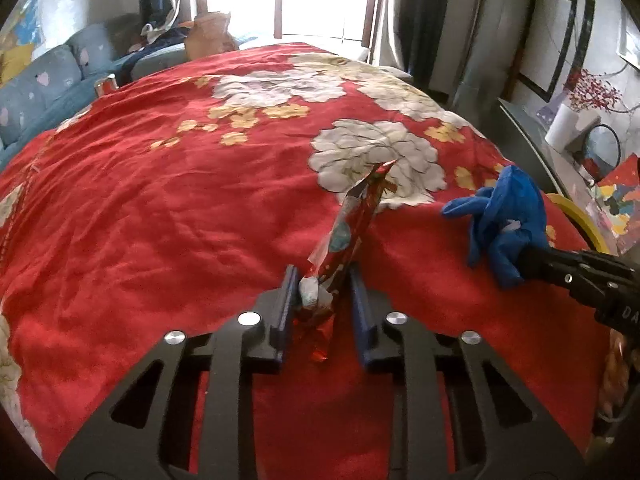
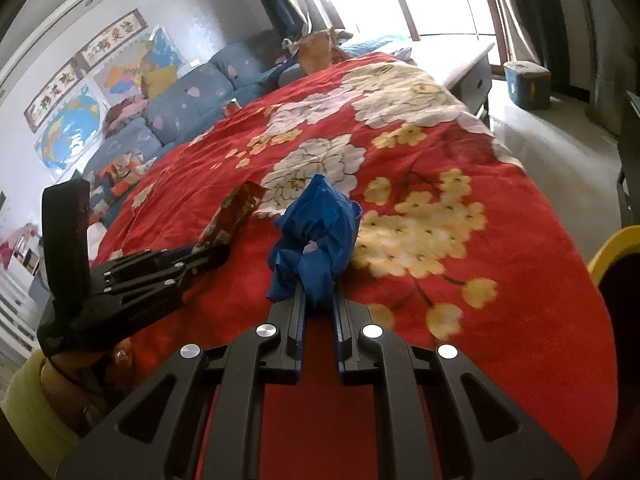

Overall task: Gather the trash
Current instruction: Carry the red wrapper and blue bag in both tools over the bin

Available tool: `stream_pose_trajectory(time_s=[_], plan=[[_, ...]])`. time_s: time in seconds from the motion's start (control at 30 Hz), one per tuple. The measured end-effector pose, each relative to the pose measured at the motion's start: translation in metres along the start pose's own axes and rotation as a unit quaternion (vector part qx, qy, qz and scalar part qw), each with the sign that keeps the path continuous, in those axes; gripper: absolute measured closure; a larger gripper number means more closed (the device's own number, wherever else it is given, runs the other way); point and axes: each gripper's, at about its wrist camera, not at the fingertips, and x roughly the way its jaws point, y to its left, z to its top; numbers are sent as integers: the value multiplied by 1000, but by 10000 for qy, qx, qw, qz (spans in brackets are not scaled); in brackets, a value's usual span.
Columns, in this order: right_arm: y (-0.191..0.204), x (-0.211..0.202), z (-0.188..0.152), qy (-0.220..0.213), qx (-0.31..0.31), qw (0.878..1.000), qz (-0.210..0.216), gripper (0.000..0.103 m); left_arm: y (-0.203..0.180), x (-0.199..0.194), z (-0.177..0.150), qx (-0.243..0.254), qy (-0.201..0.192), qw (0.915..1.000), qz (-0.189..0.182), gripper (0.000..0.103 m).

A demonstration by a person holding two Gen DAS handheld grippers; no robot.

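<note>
A crumpled red snack wrapper (image 1: 348,224) sticks up from the red floral bedspread (image 1: 160,208), and my left gripper (image 1: 322,284) is shut on its lower end. To its right hangs a blue disposable glove (image 1: 508,216), bunched up, held by my right gripper (image 1: 524,264) at the frame's edge. In the right wrist view the right gripper (image 2: 320,296) is shut on the glove (image 2: 320,232), with the jaws close together. The left gripper (image 2: 208,254) lies to the left there, holding the wrapper (image 2: 236,208).
A can (image 2: 231,108) stands at the bedspread's far left edge beside a blue sofa (image 2: 188,100). A brown paper bag (image 2: 316,50) sits at the far end. A yellow rim (image 2: 616,248) shows at the right. A hand in a yellow sleeve (image 2: 24,400) holds the left gripper.
</note>
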Motion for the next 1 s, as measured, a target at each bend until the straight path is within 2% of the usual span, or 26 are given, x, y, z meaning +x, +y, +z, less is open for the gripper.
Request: stream_pose_trajectory(time_s=[0.07,0.4,1.0], plan=[[-3,-7,-3,-46,18,10000,-15,92,-6,-3,-2,0,-21,10000,-74,87],[-22,-46,-1,-373,119,9990,-222,92,-45,-18,-9,-179,-90,9957,-905,90],[-74,-105,-1,-866,511,9924,-710,92,-118,-48,-5,366,-383,9881,-1441,90]])
